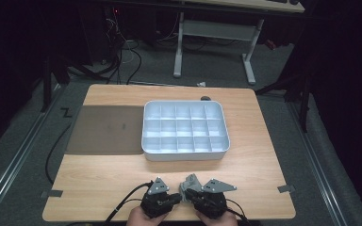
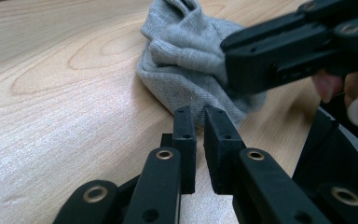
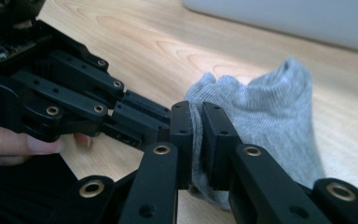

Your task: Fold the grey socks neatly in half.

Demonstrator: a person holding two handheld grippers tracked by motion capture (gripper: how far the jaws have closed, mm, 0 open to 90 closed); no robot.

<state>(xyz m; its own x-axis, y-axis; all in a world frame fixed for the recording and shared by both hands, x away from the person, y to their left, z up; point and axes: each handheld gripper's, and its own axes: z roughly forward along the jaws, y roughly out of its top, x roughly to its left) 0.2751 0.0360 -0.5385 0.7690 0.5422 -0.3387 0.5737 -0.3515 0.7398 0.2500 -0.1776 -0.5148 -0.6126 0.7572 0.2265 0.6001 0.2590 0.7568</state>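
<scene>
A: Item one, far left of the high view: one flat dark brown mat (image 1: 104,129), rectangular and smooth, lying on the pale wood-grain table (image 1: 254,169).

B: Beside it?

A: One light grey plastic organiser tray (image 1: 185,154), rectangular with rounded corners, its inside split by thin walls into a grid of small square compartments. It touches the mat's right edge.

B: And near the front edge?

A: Two black hand-held grippers, side by side, each topped by a grey three-cornered plate. The left gripper (image 2: 199,120) has matte black jaws with brass-coloured pivots. They stand nearly together with a thin gap, the tips at the lower hem of the cloth; I cannot tell whether the pads pinch any of it.

B: The cloth itself?

A: One grey knitted sock (image 1: 190,181), soft, fine-ribbed, bunched into folds. It sits at the near middle of the table, between the two grippers and well short of the tray. Crumpled as it is, its long axis runs roughly away from the person, rising off the wood to a rumpled peak; toe and cuff cannot be told apart.

B: Right-hand unit?

A: The right gripper (image 3: 196,122), same build, is clamped on a fold of the sock, with fabric squeezed between its pads.
</scene>
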